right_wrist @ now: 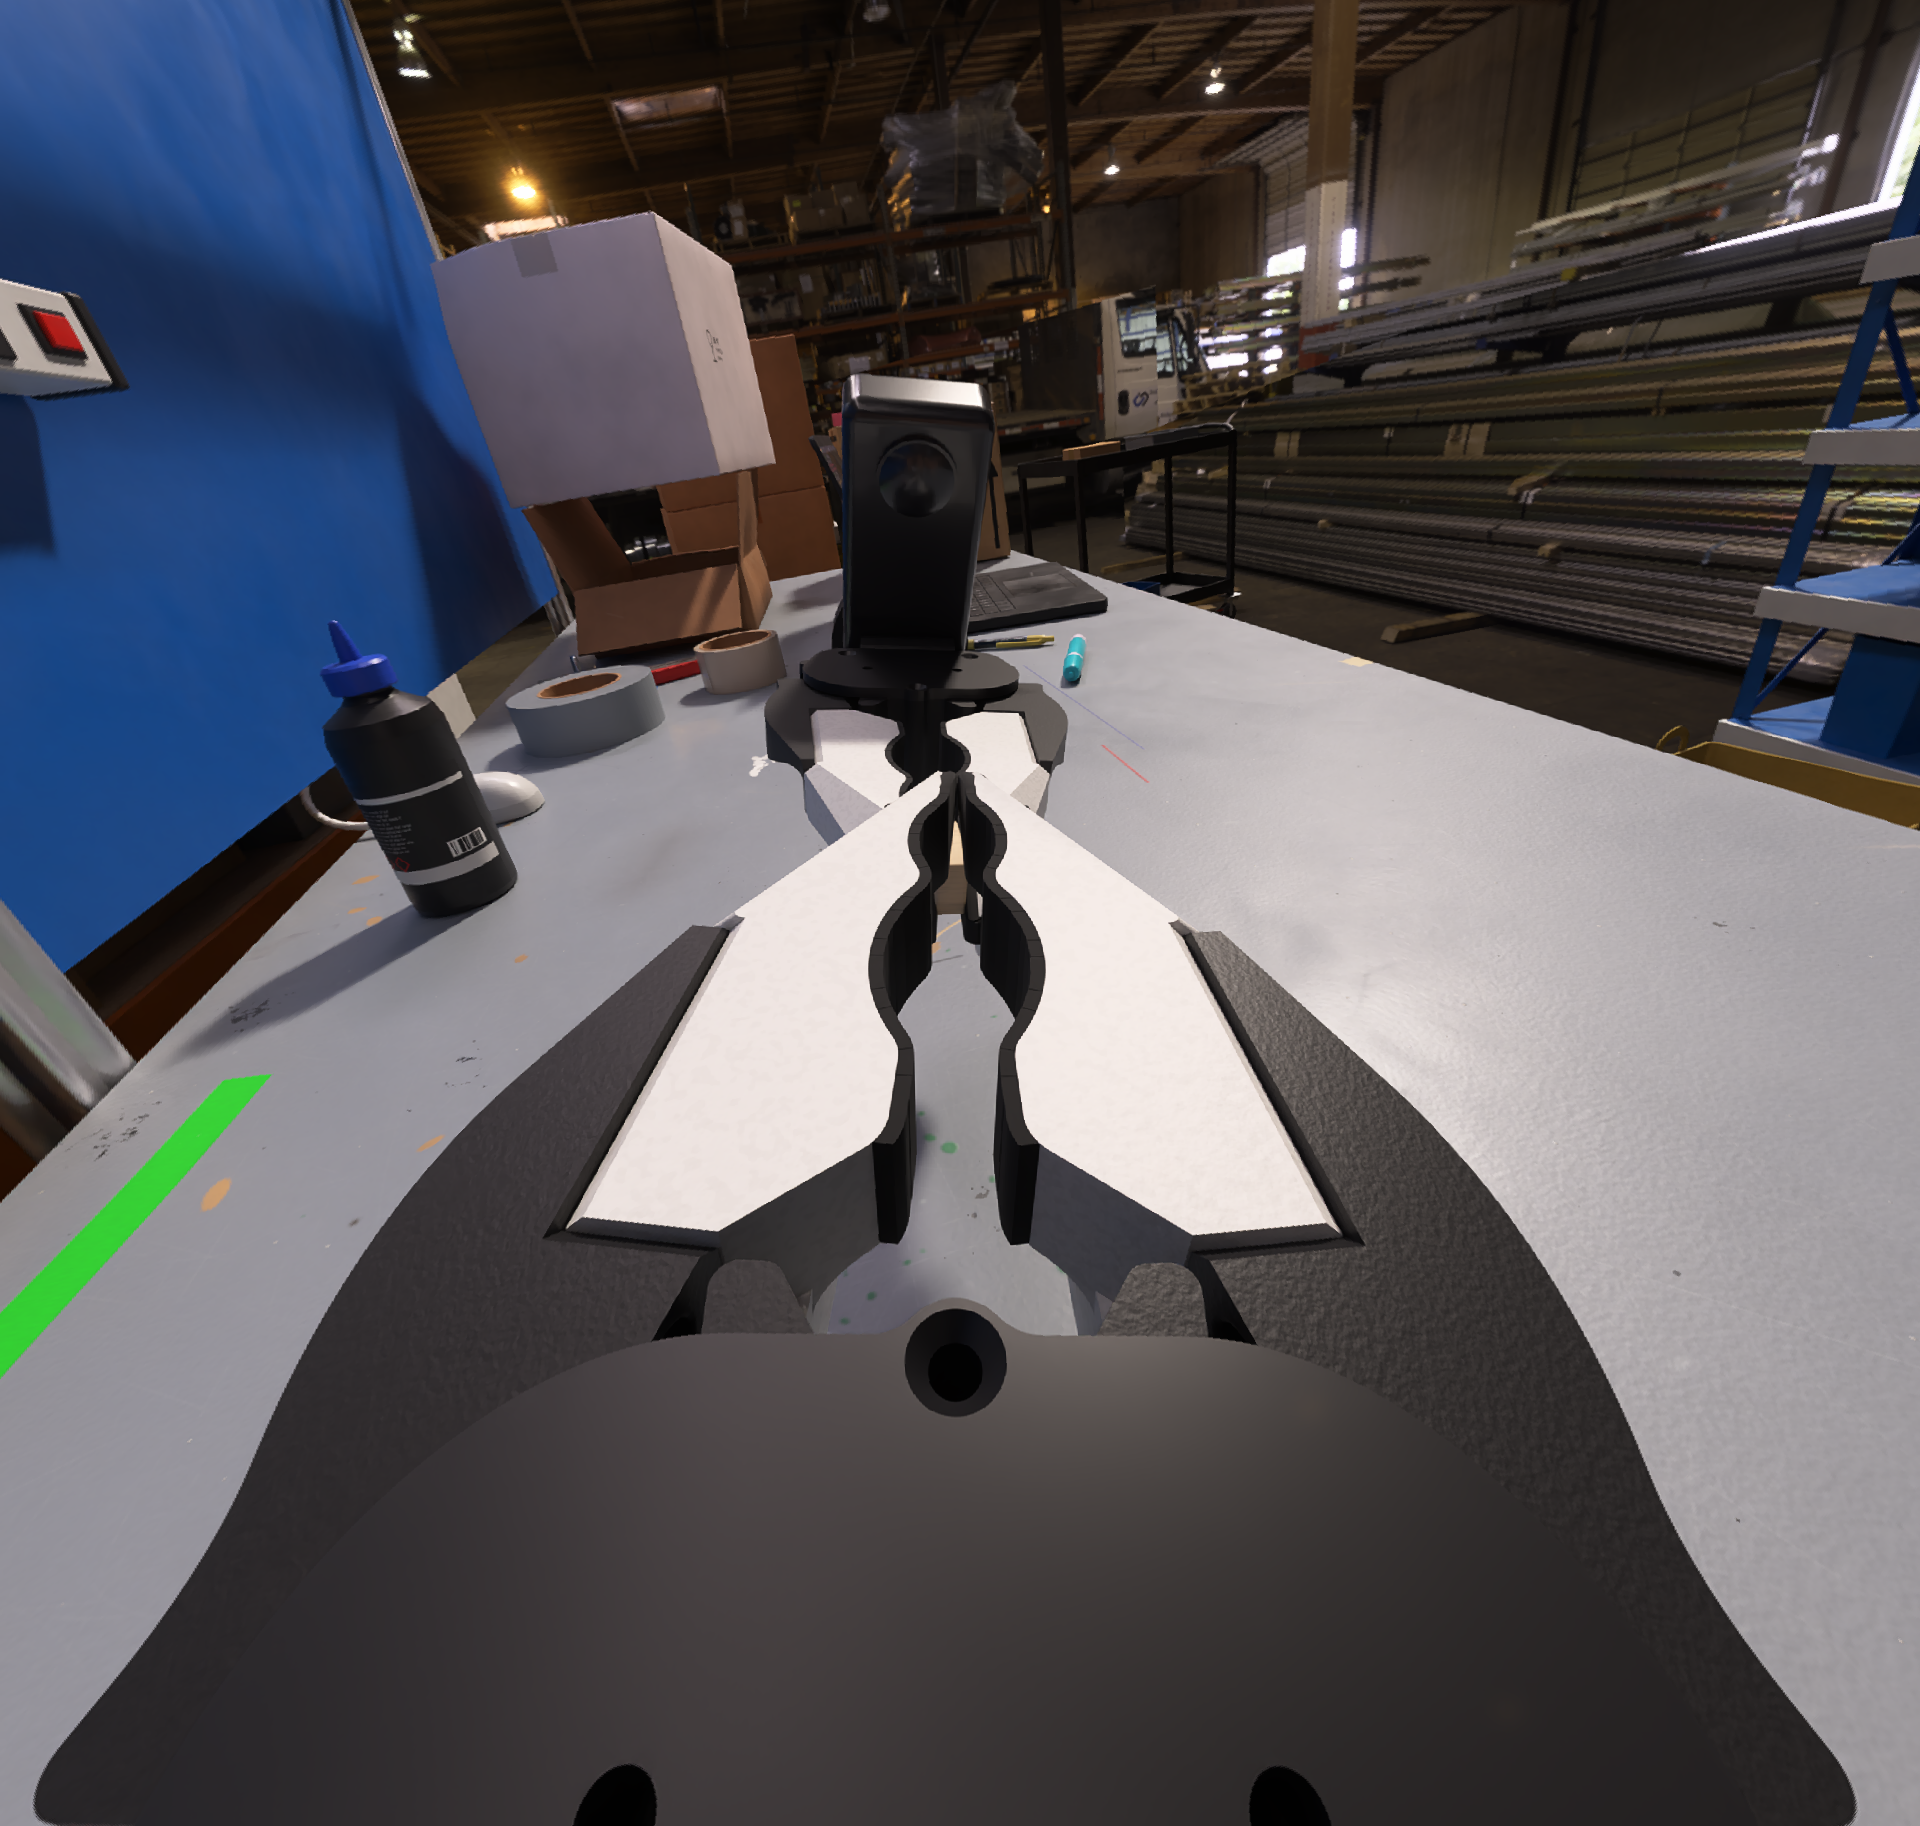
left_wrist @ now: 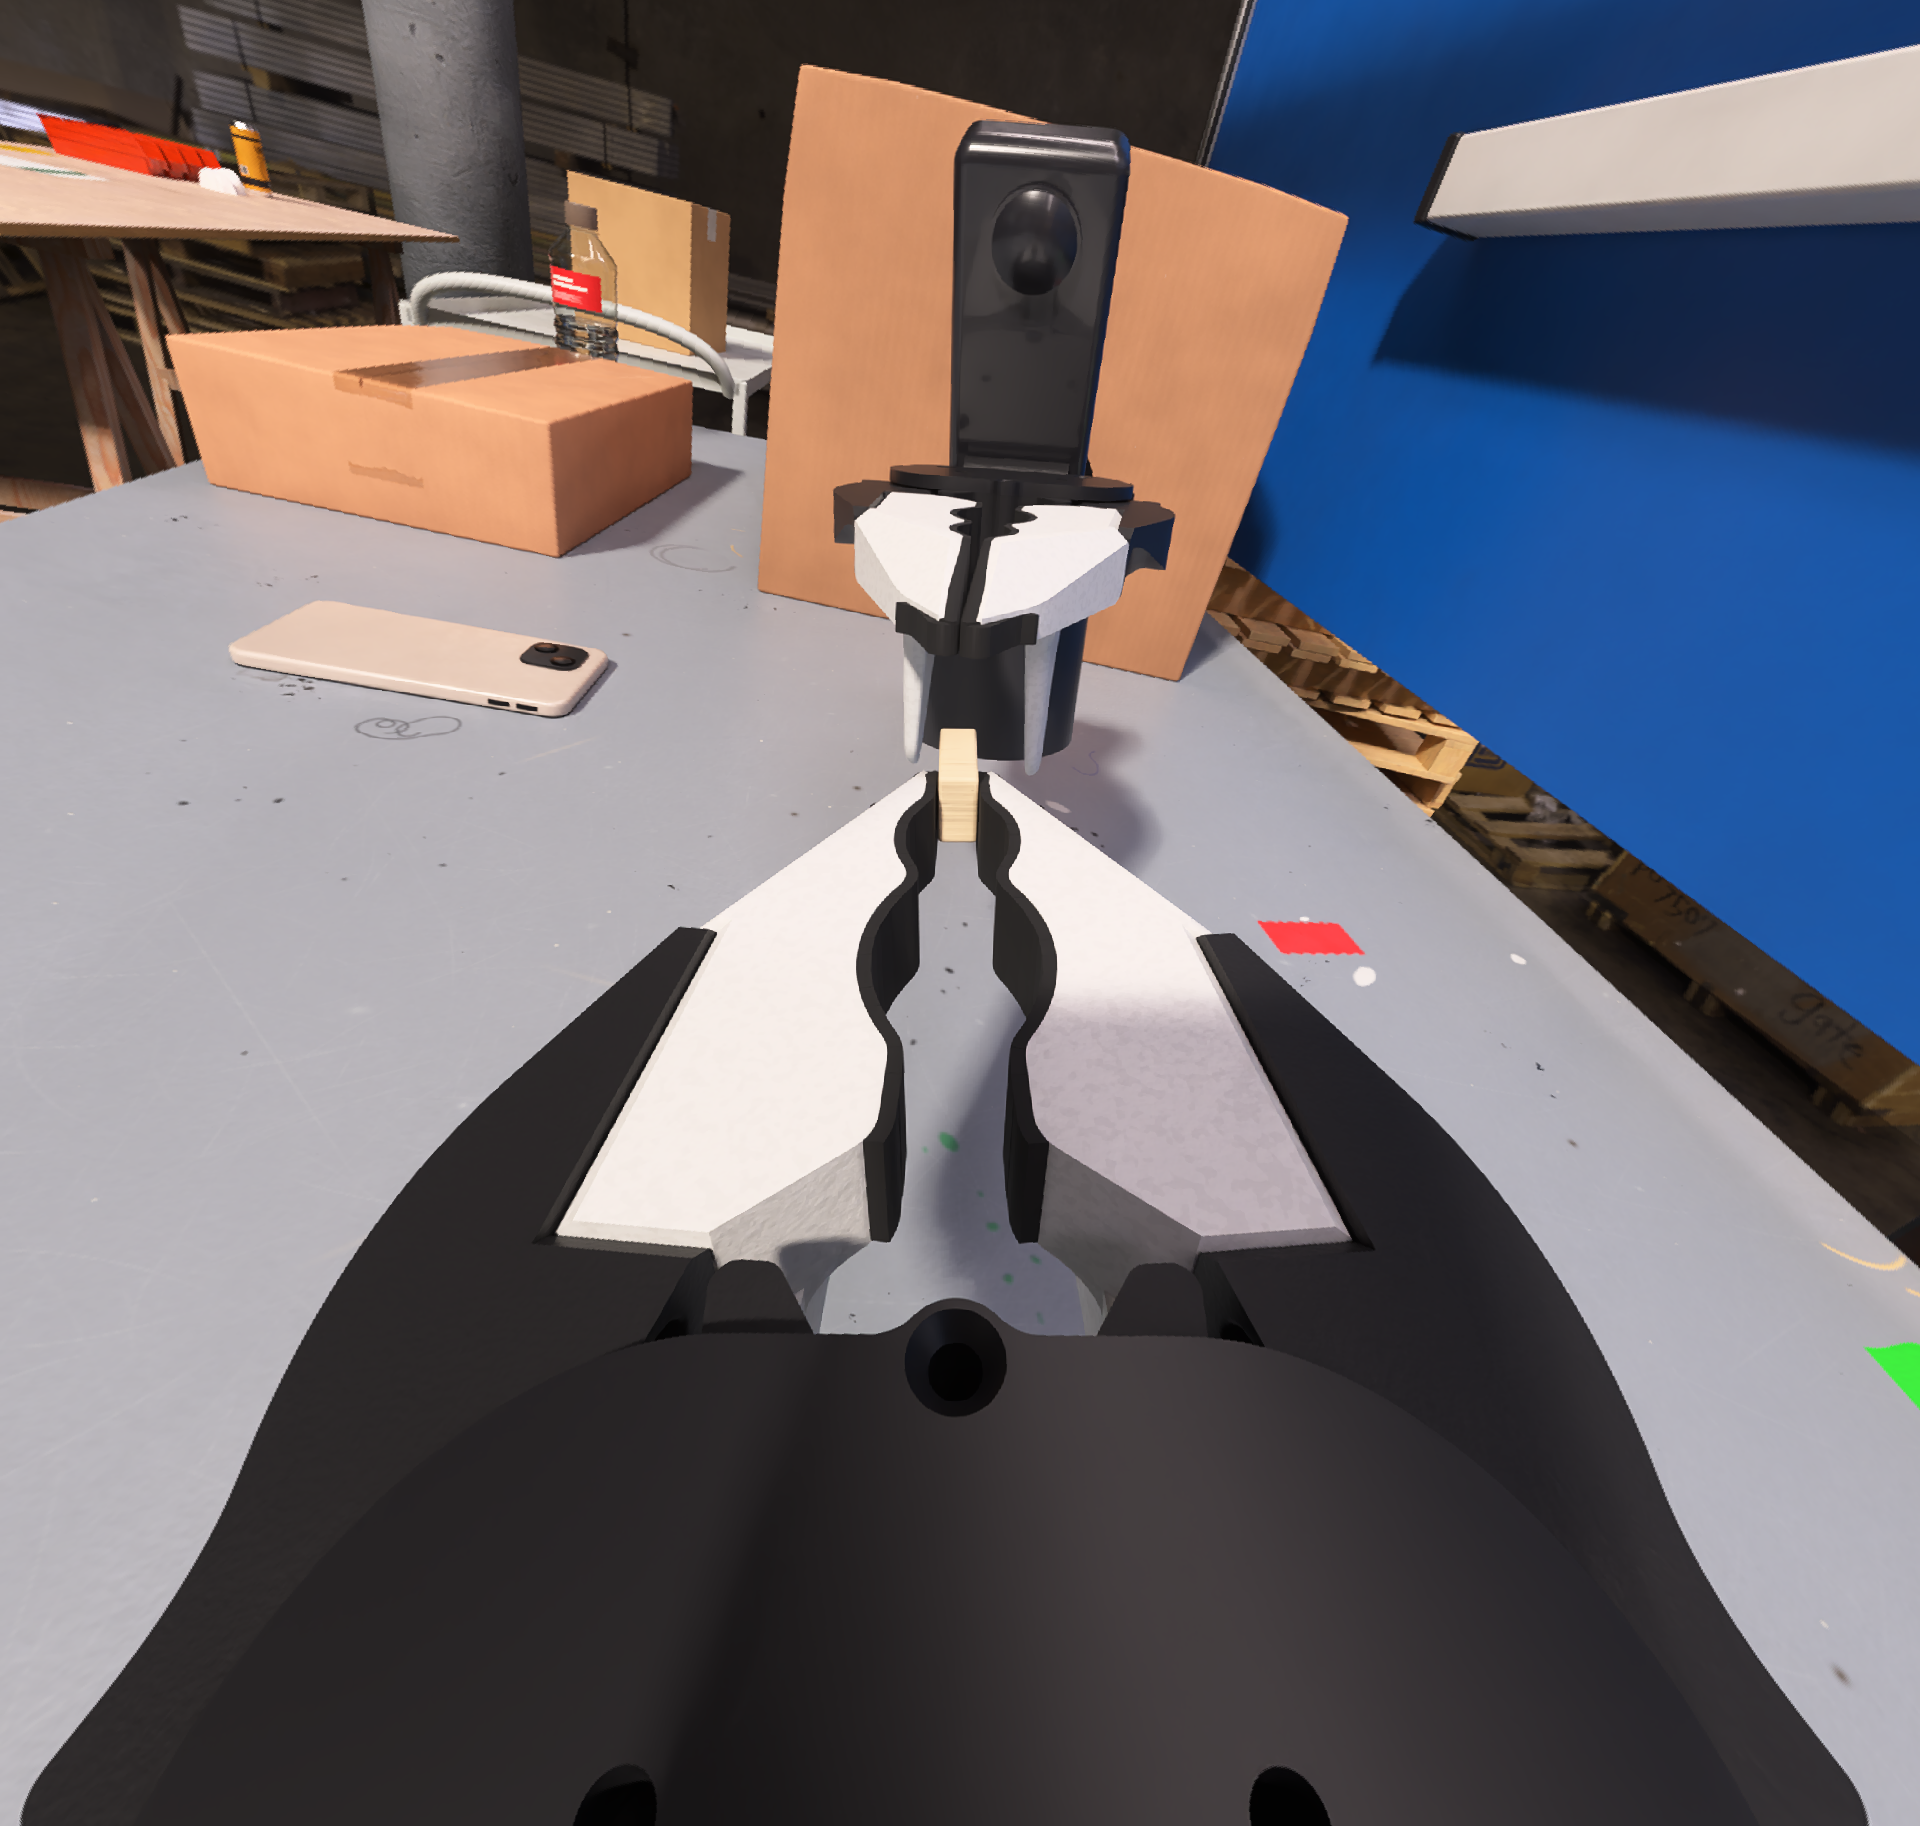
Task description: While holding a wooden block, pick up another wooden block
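- Because it is rigid and probably light, the small pale wooden block (left_wrist: 957, 797) is pinched across its flat sides by the left gripper (left_wrist: 957, 810) — nearly closed.
- The right gripper (right_wrist: 954, 789) is seen almost shut — whether anything is gripped cannot be told.

The small pale wooden block (left_wrist: 957, 787) at frame centre shows fine grain and a matt face. The grey tabletop (left_wrist: 312, 945) looks smooth, faintly sheened, speckled with paint. At upper left, the closed brown cardboard box (left_wrist: 436, 426) is matt, and the beige phone (left_wrist: 416, 656) satin-smooth. The black plastic glue bottle (right_wrist: 416, 800) at left gleams slightly.
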`<state>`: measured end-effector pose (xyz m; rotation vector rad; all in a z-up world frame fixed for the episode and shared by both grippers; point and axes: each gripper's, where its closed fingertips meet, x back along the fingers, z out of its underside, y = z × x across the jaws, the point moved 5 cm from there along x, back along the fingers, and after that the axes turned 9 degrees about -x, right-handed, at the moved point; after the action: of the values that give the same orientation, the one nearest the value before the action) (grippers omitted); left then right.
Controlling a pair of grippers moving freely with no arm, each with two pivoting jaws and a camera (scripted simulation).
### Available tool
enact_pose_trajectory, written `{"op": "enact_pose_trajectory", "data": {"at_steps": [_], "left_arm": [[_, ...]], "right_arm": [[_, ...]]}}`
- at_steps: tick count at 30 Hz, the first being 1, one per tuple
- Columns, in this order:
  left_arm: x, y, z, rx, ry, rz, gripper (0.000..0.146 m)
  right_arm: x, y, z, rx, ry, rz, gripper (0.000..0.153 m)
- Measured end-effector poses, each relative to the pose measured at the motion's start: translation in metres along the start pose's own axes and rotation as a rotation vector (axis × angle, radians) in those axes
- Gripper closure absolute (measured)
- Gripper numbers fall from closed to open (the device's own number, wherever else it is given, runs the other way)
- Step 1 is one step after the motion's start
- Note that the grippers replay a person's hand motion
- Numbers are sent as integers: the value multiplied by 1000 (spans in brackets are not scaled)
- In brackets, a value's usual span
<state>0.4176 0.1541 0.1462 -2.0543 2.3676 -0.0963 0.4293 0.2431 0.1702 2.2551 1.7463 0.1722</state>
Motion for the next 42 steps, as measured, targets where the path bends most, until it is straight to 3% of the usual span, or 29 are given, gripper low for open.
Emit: {"op": "enact_pose_trajectory", "data": {"at_steps": [6, 10, 15, 22, 25, 31, 42], "left_arm": [[4, 4, 0, 43, -37, 4, 140], [21, 18, 1, 21, -22, -85, 140], [36, 33, 4, 40, -24, -155, 140], [45, 42, 7, 24, -7, -220, 140], [49, 45, 8, 26, -9, -234, 140], [54, 48, 7, 34, -13, -247, 140], [53, 48, 5, 30, -16, -247, 140]], "right_arm": [[4, -6, -1, -18, -22, 11, 151], [32, -23, -2, 62, 61, 178, 141], [66, -41, 29, 91, 550, 345, 141], [52, -39, 65, 154, 1129, 270, 138], [41, -40, 71, 196, 1280, 230, 137], [24, -47, 80, 218, 1415, 175, 137], [21, -55, 95, 193, 1456, 143, 140]]}}
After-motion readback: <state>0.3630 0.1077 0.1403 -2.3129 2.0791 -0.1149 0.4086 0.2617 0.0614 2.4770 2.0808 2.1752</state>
